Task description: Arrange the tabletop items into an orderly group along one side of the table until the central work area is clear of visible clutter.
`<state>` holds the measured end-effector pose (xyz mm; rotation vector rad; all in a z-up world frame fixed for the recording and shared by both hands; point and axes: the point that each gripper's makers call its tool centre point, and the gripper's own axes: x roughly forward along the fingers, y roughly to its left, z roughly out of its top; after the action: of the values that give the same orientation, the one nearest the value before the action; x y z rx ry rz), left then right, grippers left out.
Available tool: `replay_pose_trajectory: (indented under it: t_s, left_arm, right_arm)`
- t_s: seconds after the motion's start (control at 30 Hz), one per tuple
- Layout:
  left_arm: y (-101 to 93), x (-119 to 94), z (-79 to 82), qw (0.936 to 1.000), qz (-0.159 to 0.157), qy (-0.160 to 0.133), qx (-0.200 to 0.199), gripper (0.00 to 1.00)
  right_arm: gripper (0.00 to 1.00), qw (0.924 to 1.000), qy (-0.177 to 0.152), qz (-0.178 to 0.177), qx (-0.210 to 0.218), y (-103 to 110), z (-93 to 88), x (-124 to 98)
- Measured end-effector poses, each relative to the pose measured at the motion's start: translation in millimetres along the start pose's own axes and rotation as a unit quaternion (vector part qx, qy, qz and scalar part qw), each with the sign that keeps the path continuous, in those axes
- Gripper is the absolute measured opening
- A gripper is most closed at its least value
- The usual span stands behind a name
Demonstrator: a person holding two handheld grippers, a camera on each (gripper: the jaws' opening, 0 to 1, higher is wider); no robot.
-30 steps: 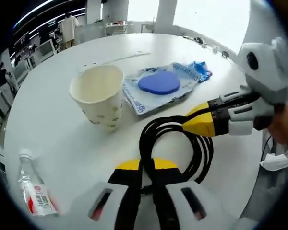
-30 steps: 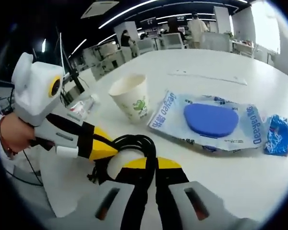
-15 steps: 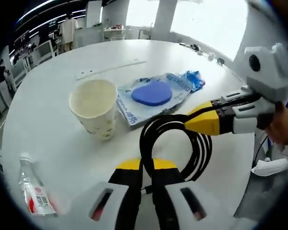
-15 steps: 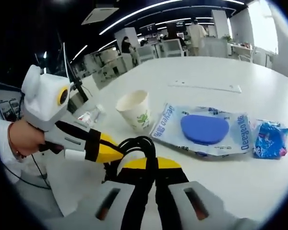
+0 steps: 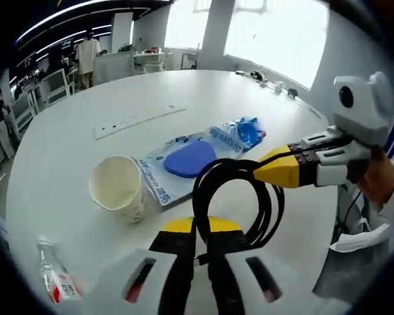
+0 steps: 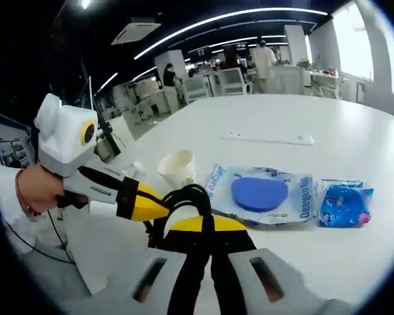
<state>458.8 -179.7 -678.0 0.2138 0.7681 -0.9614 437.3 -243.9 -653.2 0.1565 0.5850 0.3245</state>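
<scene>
Cup point(image 5: 116, 188) left of packet point(image 5: 184, 163); bottle point(image 5: 56, 282) nearer.

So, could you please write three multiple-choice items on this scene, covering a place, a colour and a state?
1. Where is the paper cup?
A. upright beside the clear packet
B. on the power strip
C. inside the cable coil

2. What colour is the pad inside the packet?
A. red
B. blue
C. green

3. What state is the black cable coil in?
A. flat on the table
B. held by both tools
C. hanging off the edge

Answers: A, it stands by the packet; B, plainly blue; B, left tool and right tool are both clamped on it.
</scene>
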Motion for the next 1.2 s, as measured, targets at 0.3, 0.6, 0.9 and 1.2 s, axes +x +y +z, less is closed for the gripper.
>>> replay_pose_trajectory:
  t_s: [0.3, 0.6, 0.9, 1.2]
  left_arm:
    - [-27.0, -1.9, 40.9, 0.9991, -0.019, -0.021, 0.031, 0.02]
    - [-64.6, 10.7, 68.8, 0.9965, -0.049, -0.03, 0.061, 0.02]
    - [-100.0, 27.4, 81.5, 0.9937, -0.081, -0.026, 0.072, 0.02]
    - [-129.4, 47.4, 90.7, 0.9908, -0.108, -0.018, 0.08, 0.03]
  right_arm:
    - [0.0, 0.9992, -0.032, -0.02, 0.012, -22.4, 18.9, -31.0]
    - [0.0, 0.9975, -0.051, -0.047, 0.014, -51.4, 29.0, -67.0]
    - [0.0, 0.996, -0.053, -0.069, 0.02, -77.6, 25.2, -94.5]
    - [0.0, 0.9941, -0.05, -0.092, 0.027, -104.7, 19.6, -117.5]
